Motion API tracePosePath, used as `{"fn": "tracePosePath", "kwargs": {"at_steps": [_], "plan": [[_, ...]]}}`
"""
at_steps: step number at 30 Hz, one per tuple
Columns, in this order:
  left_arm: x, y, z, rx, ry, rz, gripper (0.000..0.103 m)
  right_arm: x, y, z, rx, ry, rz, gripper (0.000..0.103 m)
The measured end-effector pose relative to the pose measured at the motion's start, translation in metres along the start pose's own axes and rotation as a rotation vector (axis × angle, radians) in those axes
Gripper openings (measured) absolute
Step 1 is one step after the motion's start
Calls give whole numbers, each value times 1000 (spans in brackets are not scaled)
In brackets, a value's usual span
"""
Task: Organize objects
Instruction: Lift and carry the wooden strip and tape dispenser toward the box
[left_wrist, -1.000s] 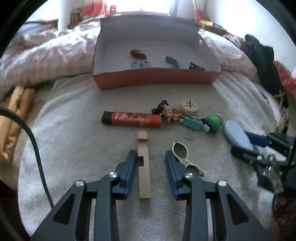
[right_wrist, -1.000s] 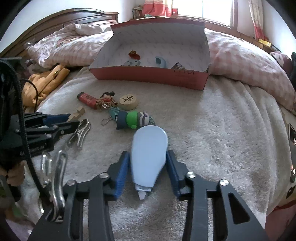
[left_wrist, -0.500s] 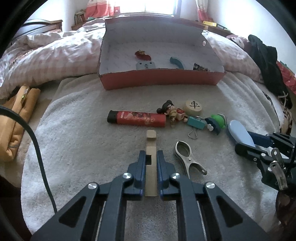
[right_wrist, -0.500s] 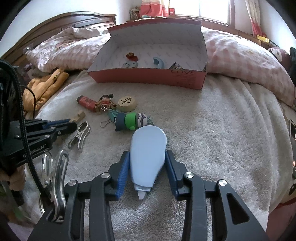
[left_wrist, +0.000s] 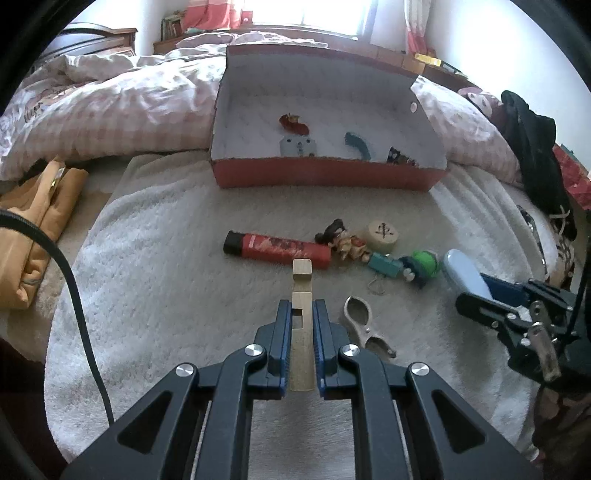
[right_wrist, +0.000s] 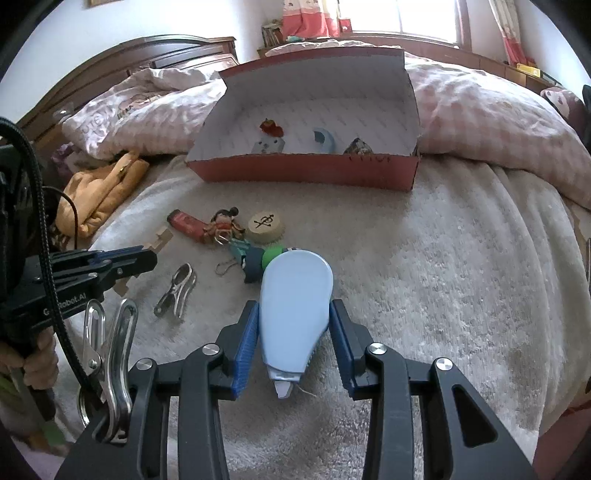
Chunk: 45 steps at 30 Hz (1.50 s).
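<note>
I am holding my left claw (left_wrist: 300, 314) pinched onto the notched wooden block (left_wrist: 302, 295), its pads pressing both long sides while the block's far end is sticking out toward the red tube (left_wrist: 277, 249); whether the block is lifting off the white blanket (left_wrist: 166, 280) I cannot quite tell from this angle. My right claw (right_wrist: 293, 314) is straddling the pale blue correction tape dispenser (right_wrist: 295, 299), and its pads are sitting tight against the body, so I am reading that as a grip, with the dispenser's pointed tip aiming back toward me. Between the two claws, the metal clip (left_wrist: 364, 325) is lying on the blanket just right of the block. Farther out, a row of small things is lying across the bed: the red tube at the left, then a small doll figure (left_wrist: 345, 240), a round wooden chess piece (left_wrist: 384, 233), a teal binder clip (left_wrist: 384, 264) and a green-and-navy toy (left_wrist: 421, 264) at the right. At the far side the red cardboard box (left_wrist: 325, 175) is standing open against the pink checked quilt (left_wrist: 110, 122), already holding a red trinket (left_wrist: 293, 123), a pale blue card (left_wrist: 297, 146), a teal curved piece (left_wrist: 358, 144) and a dark patterned item (left_wrist: 400, 157). An orange bag (left_wrist: 33, 236) is lying at the left edge of the bed.
</note>
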<state>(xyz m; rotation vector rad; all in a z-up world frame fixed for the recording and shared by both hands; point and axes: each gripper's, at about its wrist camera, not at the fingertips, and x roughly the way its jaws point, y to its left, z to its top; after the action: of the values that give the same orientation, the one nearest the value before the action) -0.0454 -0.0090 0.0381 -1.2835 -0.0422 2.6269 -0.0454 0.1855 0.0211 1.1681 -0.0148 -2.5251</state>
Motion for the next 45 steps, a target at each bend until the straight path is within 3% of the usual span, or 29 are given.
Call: {"fn": "tracePosePath", "kwargs": {"at_steps": [14,45], "plan": [[3,-19,35,-3,-12,-22,10,-9,-19,26,34,-91,12,39],[3,-15,87,0,-98,-12,10,1,-15,78,20,-129,15,39]]}}
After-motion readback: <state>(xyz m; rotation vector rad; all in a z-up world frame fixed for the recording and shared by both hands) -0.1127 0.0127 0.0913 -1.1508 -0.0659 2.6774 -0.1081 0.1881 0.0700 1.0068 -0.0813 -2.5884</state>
